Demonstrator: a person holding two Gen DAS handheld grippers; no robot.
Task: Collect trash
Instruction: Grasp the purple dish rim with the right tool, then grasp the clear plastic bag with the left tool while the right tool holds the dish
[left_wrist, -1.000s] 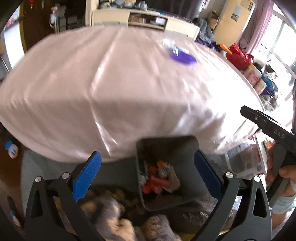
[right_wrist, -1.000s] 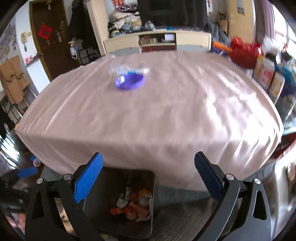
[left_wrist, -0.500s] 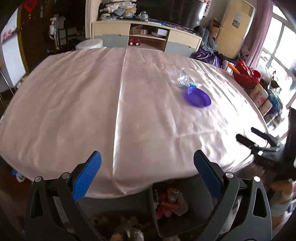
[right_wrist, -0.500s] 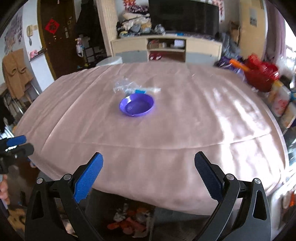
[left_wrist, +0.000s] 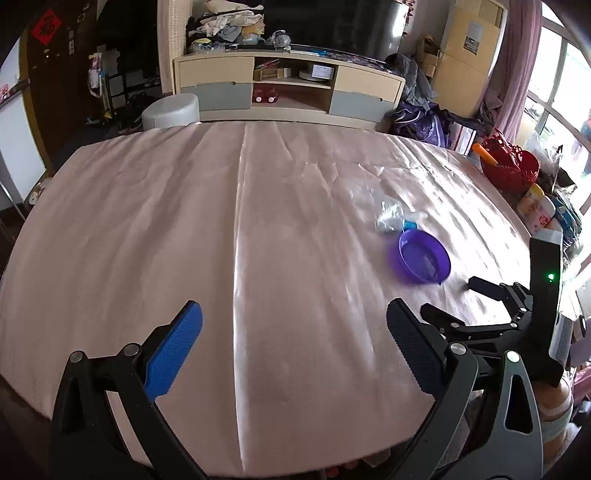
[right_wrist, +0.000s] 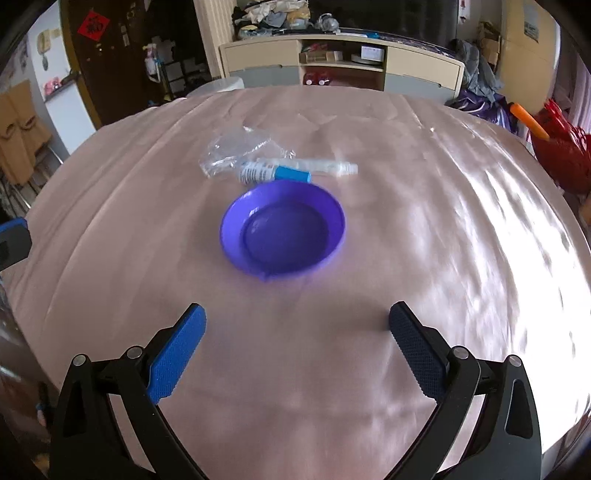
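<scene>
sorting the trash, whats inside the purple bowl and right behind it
The purple bowl looks empty. Just behind it lie a small blue-capped tube and a crumpled clear plastic wrapper.

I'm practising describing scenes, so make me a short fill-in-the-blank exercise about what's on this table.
1. The bowl on the pink tablecloth is ____ in colour.
2. Inside, the bowl is ____.
3. The clear wrapper lies on the ____ side of the bowl from the right gripper.
4. Both the right gripper and the left gripper have their jaws ____.

Missing words: purple; empty; far; open
</scene>
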